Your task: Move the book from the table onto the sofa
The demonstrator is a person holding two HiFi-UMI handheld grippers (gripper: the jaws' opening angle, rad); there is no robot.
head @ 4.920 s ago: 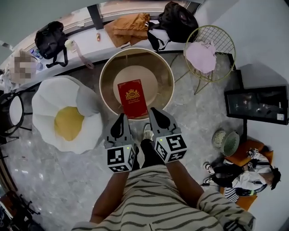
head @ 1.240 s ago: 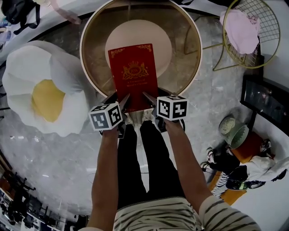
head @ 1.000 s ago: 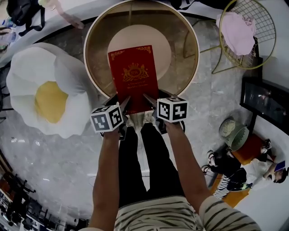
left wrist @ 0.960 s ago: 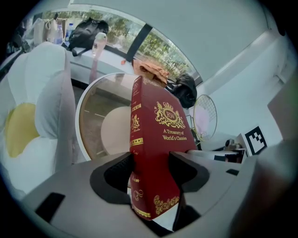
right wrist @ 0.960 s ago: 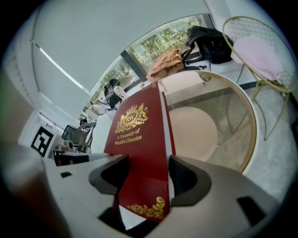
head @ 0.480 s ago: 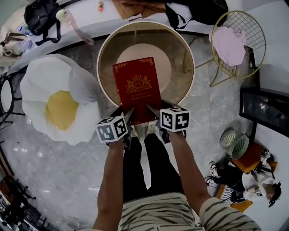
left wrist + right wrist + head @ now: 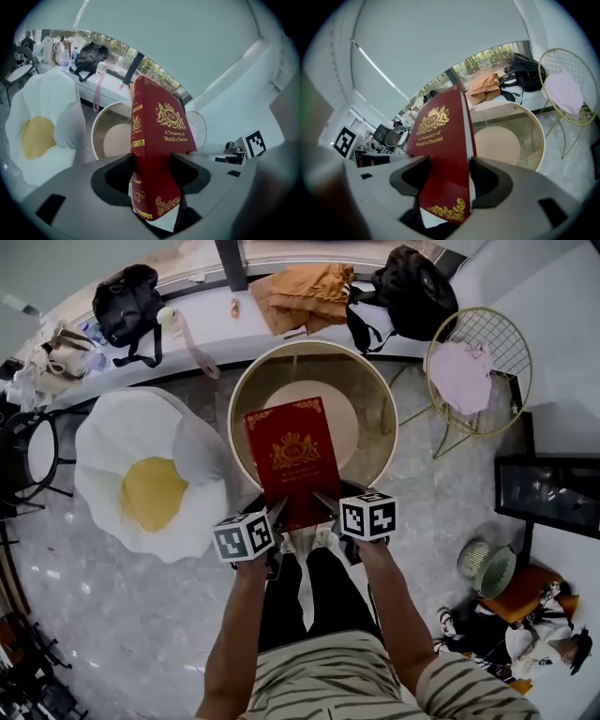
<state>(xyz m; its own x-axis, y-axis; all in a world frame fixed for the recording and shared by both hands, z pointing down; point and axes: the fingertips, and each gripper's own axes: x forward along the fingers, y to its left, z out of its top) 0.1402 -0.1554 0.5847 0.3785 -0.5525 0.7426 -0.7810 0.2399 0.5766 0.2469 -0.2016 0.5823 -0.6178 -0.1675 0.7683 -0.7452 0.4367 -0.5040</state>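
- Over the near rim of the round table (image 7: 373,404), a red book (image 7: 292,457) faced the head camera with its cover up. It bore a gold crest and a gold border. Both tools held its near end, and its far end reached toward the table's pale centre disc.
- The left hand-held gripper (image 7: 277,512) was clamped on the book's near left corner. In its own view the jaws pressed on the front and back covers, and the gold-banded spine was turned toward the camera.
- The right hand-held gripper (image 7: 324,502) gripped the near right corner in the same way. Its view showed the jaws tight on the covers and the white page edge between them.
- Gold print on the cover read "A Treasury of World's Classics".
- In both gripper views the book stood out along the jaws with the table beyond it. It looked held clear of the glass top, though the head view alone could not settle that.
- The sofa (image 7: 150,486), white and egg-shaped with a yellow middle, sat on the floor just left of the table, apart from the book.
- Right of the table stood a wire chair (image 7: 497,334) with a pink cloth (image 7: 461,373) on its seat.
- Beyond the table ran a ledge (image 7: 244,334) carrying a black bag (image 7: 127,310), an orange cloth (image 7: 305,292) and a backpack (image 7: 417,292).
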